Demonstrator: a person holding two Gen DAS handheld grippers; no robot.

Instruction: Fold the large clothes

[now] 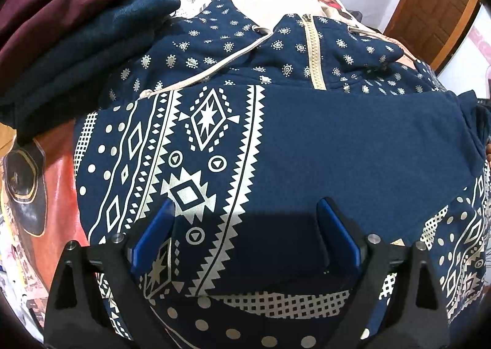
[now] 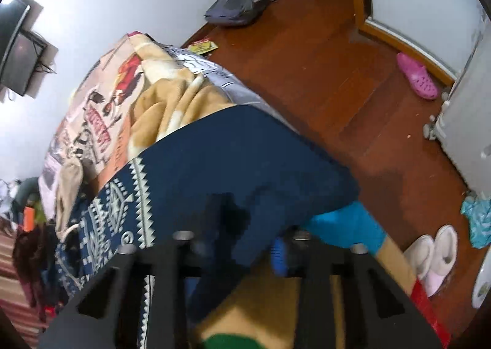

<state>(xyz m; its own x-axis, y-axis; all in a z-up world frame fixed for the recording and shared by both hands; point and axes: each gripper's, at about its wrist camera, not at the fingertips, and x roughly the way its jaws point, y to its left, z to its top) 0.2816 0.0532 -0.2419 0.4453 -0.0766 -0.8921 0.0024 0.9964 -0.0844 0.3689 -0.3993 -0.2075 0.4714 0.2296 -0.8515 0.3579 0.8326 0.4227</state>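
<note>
Above the hoodie (image 1: 337,140), left tongs (image 1: 245,238) spread.

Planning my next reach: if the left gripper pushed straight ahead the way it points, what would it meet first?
The left gripper, open, would most likely meet the folded navy hoodie right below it, near where the white print ends, though depth is unclear.

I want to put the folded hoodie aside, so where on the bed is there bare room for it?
Bare bedspread shows left of the hoodie, below the pile of folded clothes. More lies beyond the hood, toward the wall, bordered by the tan blanket. The top-left corner in the left wrist view is crowded.
</note>
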